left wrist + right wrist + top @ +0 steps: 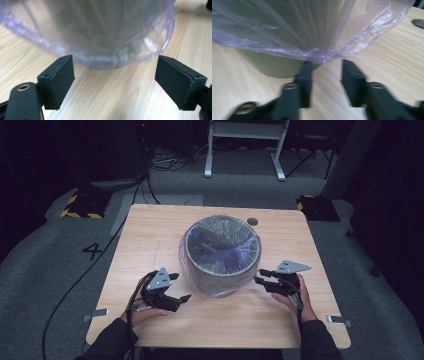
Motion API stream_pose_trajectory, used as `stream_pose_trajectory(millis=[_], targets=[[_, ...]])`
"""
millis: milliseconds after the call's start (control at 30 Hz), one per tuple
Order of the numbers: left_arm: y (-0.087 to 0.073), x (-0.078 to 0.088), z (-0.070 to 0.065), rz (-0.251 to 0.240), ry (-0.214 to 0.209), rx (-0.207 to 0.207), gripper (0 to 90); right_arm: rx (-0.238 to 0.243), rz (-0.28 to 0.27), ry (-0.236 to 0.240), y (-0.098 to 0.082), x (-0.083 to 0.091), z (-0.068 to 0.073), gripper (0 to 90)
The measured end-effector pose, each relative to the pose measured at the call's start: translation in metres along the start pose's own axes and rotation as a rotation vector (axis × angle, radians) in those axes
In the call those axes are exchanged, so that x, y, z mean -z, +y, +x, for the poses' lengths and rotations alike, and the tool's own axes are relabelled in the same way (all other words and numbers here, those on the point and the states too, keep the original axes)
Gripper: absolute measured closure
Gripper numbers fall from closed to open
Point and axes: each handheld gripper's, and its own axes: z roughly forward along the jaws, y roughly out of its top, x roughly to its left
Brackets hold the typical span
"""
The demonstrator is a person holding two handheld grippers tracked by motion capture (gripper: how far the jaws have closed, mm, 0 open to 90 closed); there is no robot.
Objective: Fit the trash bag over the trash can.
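Nearest the person, both hands sit low on the pale wooden counter (220, 315), each with a hand-held gripper aimed inward at the round grey-green bin lined with a thin translucent purple plastic bag (222, 251). The left hand-held gripper (176, 289) has its jaws spread wide with nothing between them; in the left gripper view the bag's folded-over hem (100, 58) hangs just beyond the pads, apart from them. The right hand-held gripper (265, 276) stands about half open, also empty; in the right gripper view the bag's hem (317, 55) droops just past its tips, very near but, as far as the blur allows, not pinched. The step in hand looks like fitting or tugging down the liner around the bin's outside, between grips. Next, each gripper would likely need to ease forward and close on the loose film alone, not the bin wall. Farther off, the bin stands upright at mid-counter, between the two grippers.
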Motion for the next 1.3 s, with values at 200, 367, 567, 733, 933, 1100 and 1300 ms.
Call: stream_pose_trajectory(millis=[200, 367, 567, 733, 933, 1100, 1300], targets=[[-0.021, 0.003, 0.006, 0.077, 0.021, 0.016, 15.7, -0.004, 0.012, 0.02, -0.005, 0.011, -0.001, 23.6], [-0.035, 0.003, 0.012, 0.129, 0.076, 0.071, 15.8, 0.022, -0.005, -0.02, -0.003, 0.025, 0.002, 21.6], [-0.043, 0.004, 0.01, 0.153, 0.101, 0.086, 15.8, 0.076, -0.047, -0.015, 0.002, 0.038, 0.016, 21.5], [-0.049, 0.004, 0.01, 0.167, 0.079, 0.102, 15.8, 0.083, -0.092, -0.026, 0.012, 0.047, 0.027, 21.4], [-0.052, 0.001, 0.011, 0.182, 0.056, 0.082, 15.8, 0.072, -0.15, -0.038, 0.024, 0.053, 0.038, 20.6], [-0.055, -0.003, 0.013, 0.202, 0.052, 0.081, 16.0, 0.071, -0.219, -0.024, 0.034, 0.061, 0.044, 20.0], [-0.055, -0.006, 0.014, 0.188, 0.053, 0.081, 15.0, 0.093, -0.253, -0.024, 0.047, 0.072, 0.049, 20.0]])
